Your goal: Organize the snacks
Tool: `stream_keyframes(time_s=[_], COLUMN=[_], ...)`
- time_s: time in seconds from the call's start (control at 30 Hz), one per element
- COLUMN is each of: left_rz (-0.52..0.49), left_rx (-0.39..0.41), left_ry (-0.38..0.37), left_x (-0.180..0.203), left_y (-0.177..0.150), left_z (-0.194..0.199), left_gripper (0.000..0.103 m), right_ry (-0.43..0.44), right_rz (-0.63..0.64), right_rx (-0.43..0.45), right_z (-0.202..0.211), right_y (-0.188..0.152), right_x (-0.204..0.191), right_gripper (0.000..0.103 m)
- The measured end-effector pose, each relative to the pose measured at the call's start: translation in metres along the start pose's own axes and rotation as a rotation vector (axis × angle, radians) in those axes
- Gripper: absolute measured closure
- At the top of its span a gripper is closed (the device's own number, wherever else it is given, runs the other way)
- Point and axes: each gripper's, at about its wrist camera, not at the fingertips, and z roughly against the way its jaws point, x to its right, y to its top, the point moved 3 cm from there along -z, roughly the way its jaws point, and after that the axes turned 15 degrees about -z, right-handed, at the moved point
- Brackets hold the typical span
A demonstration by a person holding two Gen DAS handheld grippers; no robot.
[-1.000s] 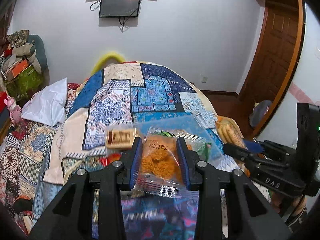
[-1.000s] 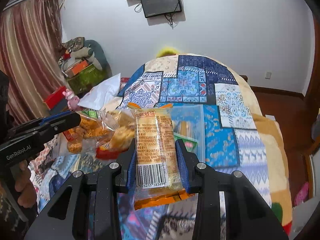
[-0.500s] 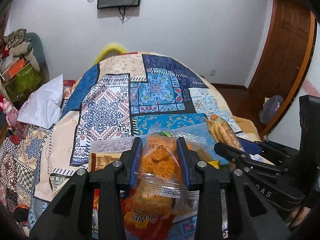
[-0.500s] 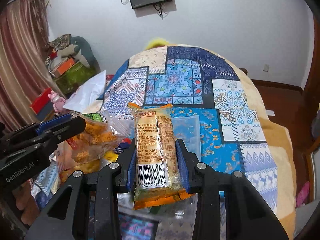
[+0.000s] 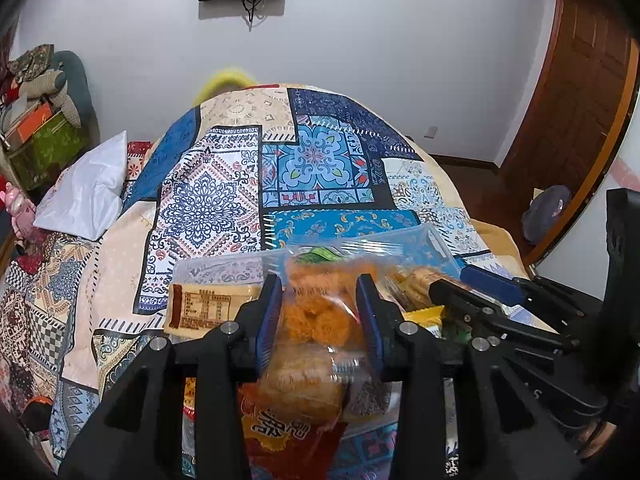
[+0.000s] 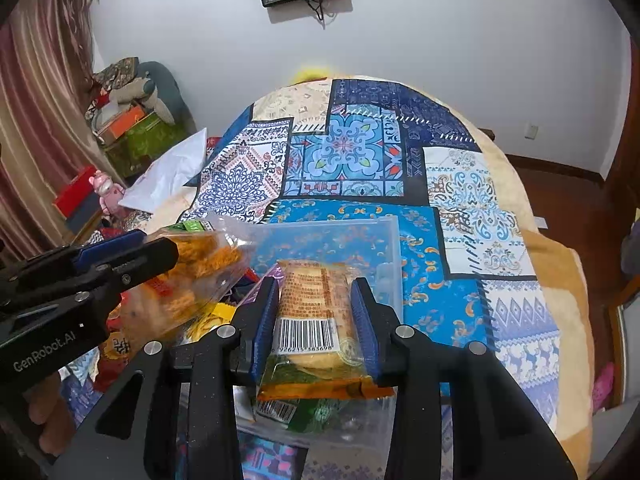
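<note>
Lowering both held packets [image 6: 312, 312] nearer clear bin [image 6: 390, 240] than before.

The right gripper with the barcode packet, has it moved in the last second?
Yes. The right gripper has carried the barcode packet forward and down over the clear plastic bin on the quilt.

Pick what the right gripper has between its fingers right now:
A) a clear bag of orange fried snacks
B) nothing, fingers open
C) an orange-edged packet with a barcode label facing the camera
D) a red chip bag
C. In the right wrist view the right gripper is shut on the barcode packet, held over the clear plastic bin; the clear bag of orange fried snacks sits in the left gripper.
</note>
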Motion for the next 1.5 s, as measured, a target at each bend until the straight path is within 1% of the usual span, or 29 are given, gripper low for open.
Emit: stream_keyframes(time_s=[0.03, 0.1, 0.2, 0.27, 0.4, 0.57, 0.63, 0.7, 0.8, 0.87, 0.93, 0.97, 1.0, 1.07, 1.1, 1.13, 1.17, 1.27, 1.33, 1.4, 1.5], left_rz=[0.001, 0.005, -0.004, -0.014, -0.024, -0.031, -0.027, -0.021, -0.023, -0.035, -0.047, -0.051, -0.052, -0.045, -0.046, -0.050, -0.057, -0.067, -0.058, -0.040, -0.031], left_rx=[0.003, 0.011, 0.036, 0.056, 0.106, 0.189, 0.222, 0.262, 0.321, 0.352, 0.376, 0.387, 0.397, 0.424, 0.438, 0.445, 0.451, 0.448, 0.446, 0.445, 0.448], left_ry=[-0.007, -0.026, -0.027, -0.025, -0.021, 0.001, 0.012, 0.024, 0.047, 0.060, 0.074, 0.079, 0.083, 0.102, 0.119, 0.126, 0.132, 0.134, 0.130, 0.129, 0.136], left_x=[0.000, 0.002, 0.005, 0.008, 0.011, 0.013, 0.012, 0.012, 0.013, 0.016, 0.020, 0.022, 0.024, 0.026, 0.028, 0.029, 0.031, 0.035, 0.035, 0.034, 0.034], left_y=[0.000, 0.000, 0.002, 0.003, 0.002, -0.004, -0.008, -0.013, -0.023, -0.030, -0.038, -0.042, -0.046, -0.053, -0.057, -0.061, -0.064, -0.071, -0.076, -0.080, -0.085], left_z=[0.003, 0.011, 0.027, 0.042, 0.075, 0.128, 0.148, 0.169, 0.199, 0.217, 0.232, 0.239, 0.244, 0.253, 0.258, 0.262, 0.265, 0.269, 0.271, 0.271, 0.272], left_gripper=[0.064, 0.060, 0.059, 0.059, 0.059, 0.059, 0.055, 0.047, 0.040, 0.039, 0.039, 0.035, 0.025, 0.019, 0.016, 0.016, 0.014, 0.013, 0.013, 0.008, 0.007], right_ry=[0.002, 0.006, 0.024, 0.030, 0.053, 0.089, 0.104, 0.117, 0.129, 0.139, 0.148, 0.150, 0.150, 0.143, 0.143, 0.144, 0.145, 0.137, 0.138, 0.141, 0.137], right_rz=[0.000, -0.001, -0.001, 0.002, 0.010, 0.020, 0.023, 0.032, 0.054, 0.063, 0.072, 0.077, 0.082, 0.098, 0.102, 0.107, 0.110, 0.118, 0.114, 0.107, 0.107], right_rx=[0.002, 0.008, 0.021, 0.039, 0.080, 0.143, 0.165, 0.201, 0.253, 0.278, 0.306, 0.326, 0.338, 0.360, 0.364, 0.370, 0.378, 0.398, 0.400, 0.403, 0.406], right_z=[0.003, 0.010, 0.022, 0.033, 0.062, 0.108, 0.123, 0.142, 0.168, 0.181, 0.194, 0.201, 0.205, 0.212, 0.214, 0.216, 0.218, 0.222, 0.222, 0.222, 0.222], right_y=[0.000, 0.000, 0.001, 0.001, -0.001, -0.007, -0.010, -0.016, -0.025, -0.032, -0.039, -0.044, -0.048, -0.056, -0.059, -0.062, -0.065, -0.074, -0.078, -0.081, -0.084], right_x=[0.000, 0.000, -0.001, -0.004, -0.010, -0.020, -0.024, -0.030, -0.038, -0.043, -0.048, -0.051, -0.053, -0.058, -0.059, -0.061, -0.063, -0.066, -0.067, -0.067, -0.067], right_gripper=[0.067, 0.065, 0.061, 0.061, 0.061, 0.061, 0.056, 0.052, 0.049, 0.046, 0.036, 0.034, 0.033, 0.032, 0.028, 0.024, 0.023, 0.019, 0.015, 0.013, 0.011])
